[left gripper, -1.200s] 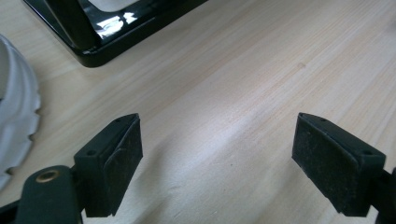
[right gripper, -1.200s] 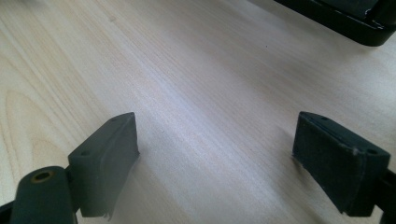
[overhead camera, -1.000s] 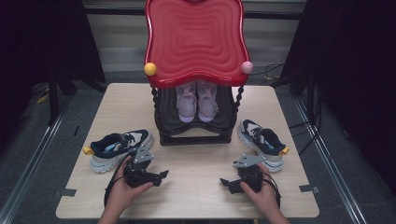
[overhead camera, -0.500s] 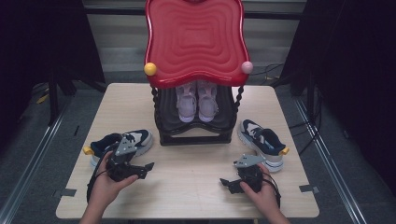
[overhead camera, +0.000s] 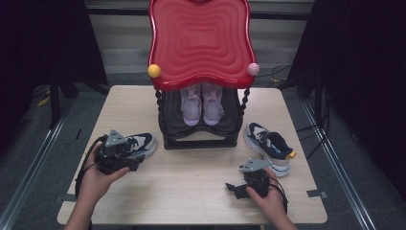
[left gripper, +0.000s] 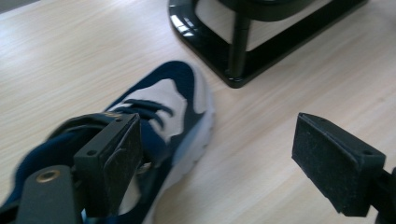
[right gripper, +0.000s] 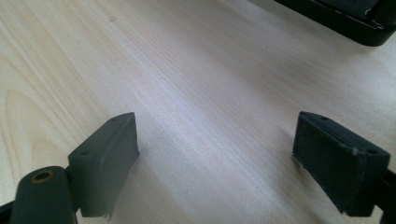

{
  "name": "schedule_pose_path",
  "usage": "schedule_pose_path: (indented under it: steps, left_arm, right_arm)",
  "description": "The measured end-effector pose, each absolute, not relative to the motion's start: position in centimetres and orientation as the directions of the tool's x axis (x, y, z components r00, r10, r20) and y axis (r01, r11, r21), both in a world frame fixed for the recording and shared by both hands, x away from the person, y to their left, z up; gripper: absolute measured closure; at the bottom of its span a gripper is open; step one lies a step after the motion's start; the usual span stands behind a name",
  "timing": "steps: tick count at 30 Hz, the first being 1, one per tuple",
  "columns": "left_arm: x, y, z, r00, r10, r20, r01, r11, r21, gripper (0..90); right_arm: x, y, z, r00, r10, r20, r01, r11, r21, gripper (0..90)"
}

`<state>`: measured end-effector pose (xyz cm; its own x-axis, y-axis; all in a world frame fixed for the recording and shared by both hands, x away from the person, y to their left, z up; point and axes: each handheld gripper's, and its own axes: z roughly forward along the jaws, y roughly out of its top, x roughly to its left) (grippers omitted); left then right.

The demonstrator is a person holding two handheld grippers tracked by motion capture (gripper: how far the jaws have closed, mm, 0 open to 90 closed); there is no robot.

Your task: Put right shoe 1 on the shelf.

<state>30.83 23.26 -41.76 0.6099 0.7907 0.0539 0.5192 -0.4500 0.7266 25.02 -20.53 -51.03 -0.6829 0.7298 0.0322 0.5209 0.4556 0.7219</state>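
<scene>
— Hovering over the navy sneaker (left gripper: 154,121), the left gripper (overhead camera: 117,155) has its jaws wide apart, nothing between them; the shoe sits under the left-hand jaw, toe toward the black rack (left gripper: 243,51).

— And the right gripper (overhead camera: 249,184)?

— Jaws apart over bare table (right gripper: 196,93), farther away. The left gripper view shows that offset; the high view hides it.

Even overhead light, dark surroundings, close views slightly blurred.

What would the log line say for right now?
left gripper: open, over left sneaker, no grip | right gripper: open, over bare table | right sneaker: beside rack, untouched
</scene>
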Motion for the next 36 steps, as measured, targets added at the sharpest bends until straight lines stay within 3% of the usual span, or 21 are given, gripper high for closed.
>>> schedule_pose_path:
  steps: [13, 19, 26, 28, 31, 35, 36]
  left_arm:
    - [31.4, 25.2, -43.6, 0.559, 0.828, 0.053, 0.577, -0.434, 0.692, 17.7]
    - [31.3, 25.0, -44.0, 0.552, 0.827, 0.108, 0.581, -0.475, 0.661, 41.5]
    - [31.6, 25.8, -43.9, 0.501, 0.861, 0.089, 0.606, -0.422, 0.674, 69.1]
    - [31.6, 25.8, -43.9, 0.498, 0.863, 0.084, 0.606, -0.416, 0.678, 70.0]
    - [31.6, 25.5, -43.8, 0.500, 0.862, 0.079, 0.608, -0.414, 0.677, 79.1]
    - [31.8, 25.0, -43.6, 0.468, 0.879, 0.097, 0.613, -0.401, 0.681, 82.0]
    - [32.1, 25.0, -43.6, 0.442, 0.895, 0.068, 0.621, -0.359, 0.696, 82.0]
  right_arm:
    - [25.0, -20.5, -51.0, -0.683, 0.729, 0.031, 0.521, 0.457, 0.721, 13.5]
    - [25.0, -20.5, -51.0, -0.683, 0.729, 0.031, 0.521, 0.457, 0.721, 13.5]
    - [25.0, -20.5, -51.0, -0.683, 0.730, 0.031, 0.521, 0.457, 0.721, 13.5]
    - [25.0, -20.5, -51.0, -0.684, 0.729, 0.031, 0.519, 0.458, 0.722, 13.5]
    - [25.0, -20.5, -51.0, -0.685, 0.728, 0.030, 0.519, 0.458, 0.722, 13.5]
    - [25.0, -20.5, -51.0, -0.685, 0.728, 0.030, 0.519, 0.458, 0.722, 13.5]
    - [25.0, -20.5, -51.0, -0.685, 0.728, 0.030, 0.519, 0.458, 0.722, 13.5]
